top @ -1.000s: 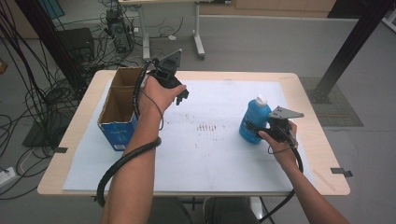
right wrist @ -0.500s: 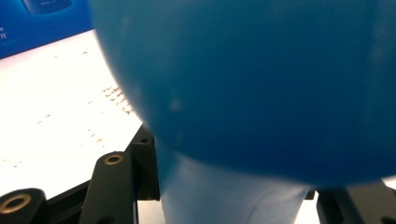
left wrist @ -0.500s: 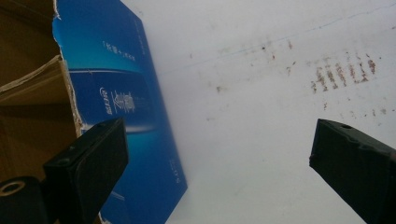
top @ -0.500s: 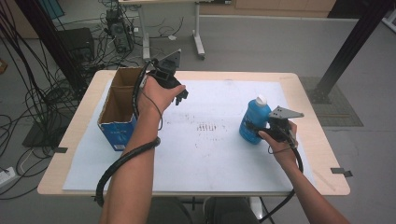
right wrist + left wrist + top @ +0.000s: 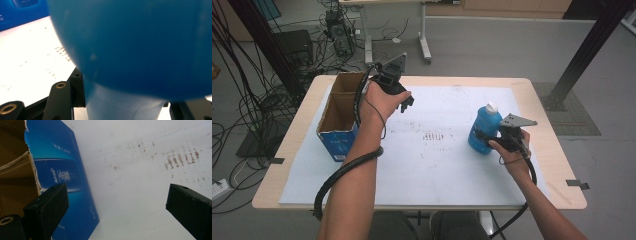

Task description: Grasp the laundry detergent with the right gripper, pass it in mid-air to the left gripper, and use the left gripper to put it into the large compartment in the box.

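The table (image 5: 542,95), with its white sheet (image 5: 447,165), lies under both grippers, and nothing on it differs from a second ago: the hands and everything they handle stand where they stood, which suggests a pause between securing the grip and carrying the load away. The open cardboard box (image 5: 339,117), blue on its outer wall and brown inside, stands just beside the left gripper (image 5: 404,102), on its far-left side in the high view; in the left gripper view the blue wall (image 5: 67,177) runs up past the left-hand jaw with bare sheet between the two jaws. That gripper hangs above the sheet with its jaws wide apart and nothing between them. Well apart from it, across a patch of rusty smudges (image 5: 432,136) on the sheet, the blue bottle (image 5: 484,131) with a white cap stands upright, directly ahead of the right gripper (image 5: 492,141). The right gripper is clamped on the bottle low on its body; in the right gripper view the blue plastic (image 5: 140,45) bulges right above the jaws and its narrower part sits squeezed between them. As the bottle has not left its spot, the grip looks made but the lift not begun. Judging by the open box waiting beside the free gripper, the likely job is to bring the bottle across and set it inside, so most of the work is still ahead.
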